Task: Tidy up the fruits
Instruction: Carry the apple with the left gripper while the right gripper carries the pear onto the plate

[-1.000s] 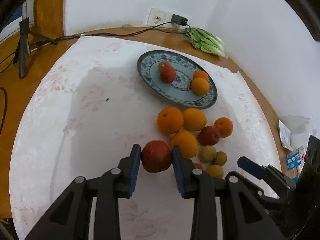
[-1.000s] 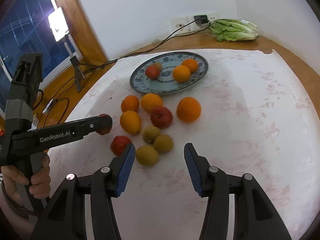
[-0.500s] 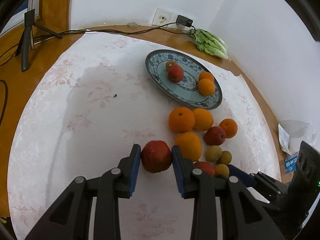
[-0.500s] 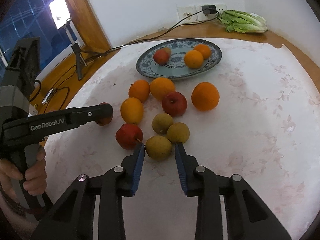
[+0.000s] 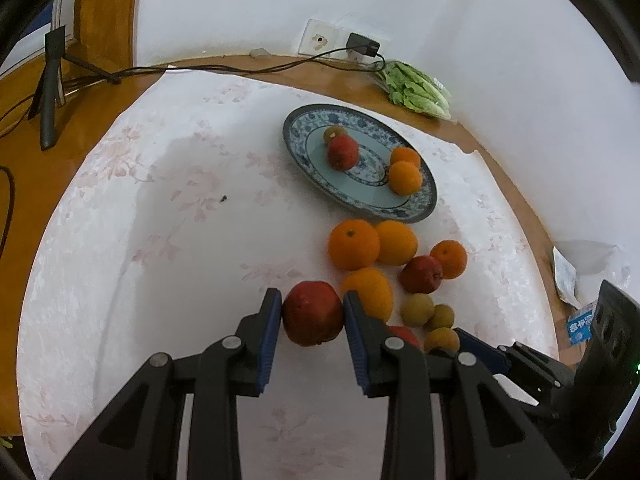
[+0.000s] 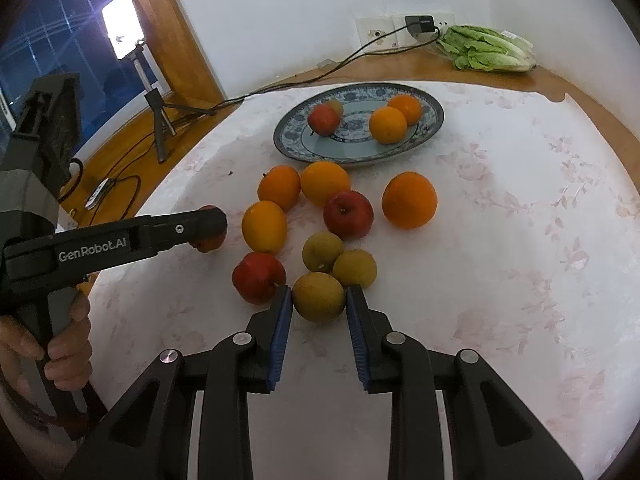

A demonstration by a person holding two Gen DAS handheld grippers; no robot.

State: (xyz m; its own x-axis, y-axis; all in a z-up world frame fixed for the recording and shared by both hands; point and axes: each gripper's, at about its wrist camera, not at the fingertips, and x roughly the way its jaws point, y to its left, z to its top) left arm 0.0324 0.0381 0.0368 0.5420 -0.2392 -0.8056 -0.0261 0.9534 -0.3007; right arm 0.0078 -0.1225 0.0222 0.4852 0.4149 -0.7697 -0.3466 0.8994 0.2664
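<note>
Left wrist view shows the left claw clamped on a red apple, its blue pads pressed against both sides of the fruit above a pale flowered cloth covering the round surface. Right wrist view shows the right claw, whose jaws have just been closing, gripping a brownish-yellow pear at the near end of a loose cluster of fruit; the pear rests on the cloth between the pads. Touching or just beside it lie two more pears and another red apple, with oranges and a third apple beyond them toward the middle of the surface. A blue-patterned plate sits toward the far edge, already carrying one apple, two oranges and a small brownish fruit half hidden behind the apple. A head of lettuce lies in the far right corner by the wall, near a plugged-in socket. A person's hand grips the left tool's handle.
</note>
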